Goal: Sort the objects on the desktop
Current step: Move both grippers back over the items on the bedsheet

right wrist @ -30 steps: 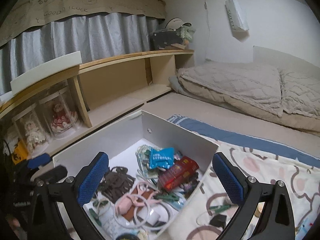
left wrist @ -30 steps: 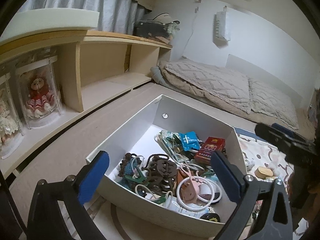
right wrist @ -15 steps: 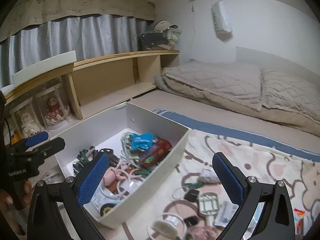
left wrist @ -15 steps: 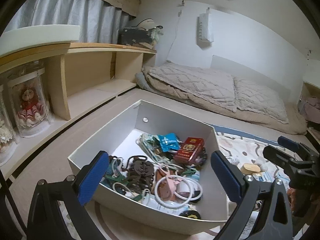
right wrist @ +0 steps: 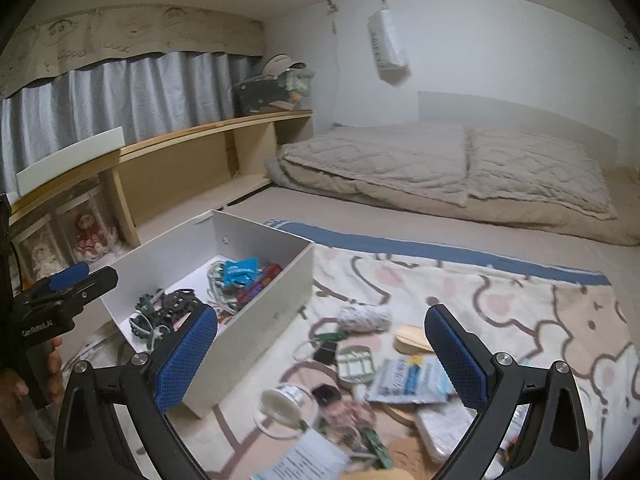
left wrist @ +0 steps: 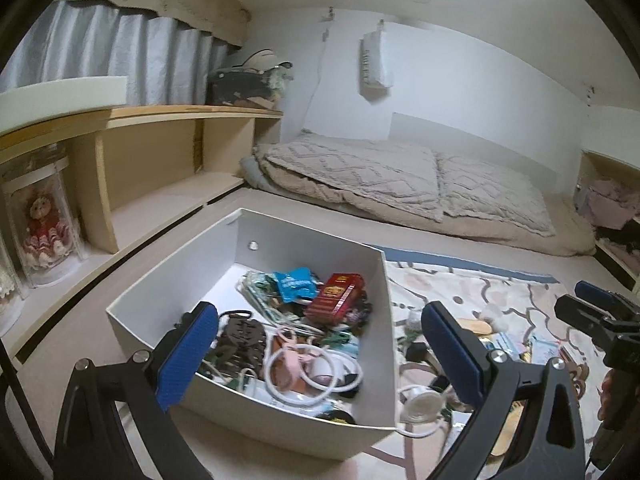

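Observation:
A white box point(left wrist: 280, 410) point(right wrist: 280, 280) on the floor holds several small items: a red packet point(left wrist: 338, 298), a blue sachet point(left wrist: 296, 278), dark hair clips point(left wrist: 242, 338) and white cable loops point(left wrist: 316, 368). My left gripper point(left wrist: 320, 354) hovers open over the box's near edge, holding nothing. My right gripper point(right wrist: 320, 356) is open and empty above loose clutter on a patterned mat point(right wrist: 500, 292): a tape roll point(right wrist: 280, 400), a blue-and-white pouch point(right wrist: 408, 376), a speckled roll point(right wrist: 364, 318), a wooden disc point(right wrist: 412, 338). Each gripper shows at the edge of the other's view.
A wooden shelf unit point(left wrist: 160, 160) with cased dolls point(left wrist: 40, 224) runs along the left wall. Beige bedding point(left wrist: 400, 184) lies at the back. A hand point(right wrist: 24, 376) holds the left gripper's handle at the left edge of the right wrist view.
Both grippers have swung to the right. The right gripper left the box and now hangs over the clutter on the mat; the box has shifted left in both views.

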The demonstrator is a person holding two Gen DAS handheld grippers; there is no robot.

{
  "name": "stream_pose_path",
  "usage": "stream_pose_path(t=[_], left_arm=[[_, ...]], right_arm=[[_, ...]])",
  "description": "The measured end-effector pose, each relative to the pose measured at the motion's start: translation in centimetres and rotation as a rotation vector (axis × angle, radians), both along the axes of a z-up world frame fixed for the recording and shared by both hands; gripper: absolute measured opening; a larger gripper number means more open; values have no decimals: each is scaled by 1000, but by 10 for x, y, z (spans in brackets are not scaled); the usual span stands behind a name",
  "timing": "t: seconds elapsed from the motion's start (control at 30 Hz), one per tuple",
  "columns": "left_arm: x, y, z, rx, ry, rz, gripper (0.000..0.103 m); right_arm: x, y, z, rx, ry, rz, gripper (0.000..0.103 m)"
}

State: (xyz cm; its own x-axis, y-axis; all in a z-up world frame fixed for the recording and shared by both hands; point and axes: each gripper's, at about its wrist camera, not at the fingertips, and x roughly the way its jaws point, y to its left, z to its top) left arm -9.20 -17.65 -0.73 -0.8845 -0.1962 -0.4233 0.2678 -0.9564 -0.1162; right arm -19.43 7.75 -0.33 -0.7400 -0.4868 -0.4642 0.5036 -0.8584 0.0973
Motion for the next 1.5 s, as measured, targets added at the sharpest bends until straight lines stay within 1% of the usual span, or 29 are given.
stream_pose_path(t=[0.37,0.57,0.77,1.07,1.23,1.37,1.5], left_arm=[[8,47,-7,-7,16,-102,102],[12,66,-13,-16,14,-138,102],[14,78,-22,11,9,-165,102],[20,93,-27,6,33,-196,102],[25,97,-32,19,44,-212,102],[25,103,-40,22,30,-225,102],[25,113,-48,17,15,-248,102]], right_arm=[[24,64,-10,2,-21,-130,103],[41,93,-18,-10,-27,-208,103],[55,114,-29,10,-21,-279,103],[65,142,-42,-1,-35,-370,103],[69,150,-54,27,-40,-423,103],[67,158,-68,15,-84,-453,103],[62,165,-87,31,-134,-491,103]])
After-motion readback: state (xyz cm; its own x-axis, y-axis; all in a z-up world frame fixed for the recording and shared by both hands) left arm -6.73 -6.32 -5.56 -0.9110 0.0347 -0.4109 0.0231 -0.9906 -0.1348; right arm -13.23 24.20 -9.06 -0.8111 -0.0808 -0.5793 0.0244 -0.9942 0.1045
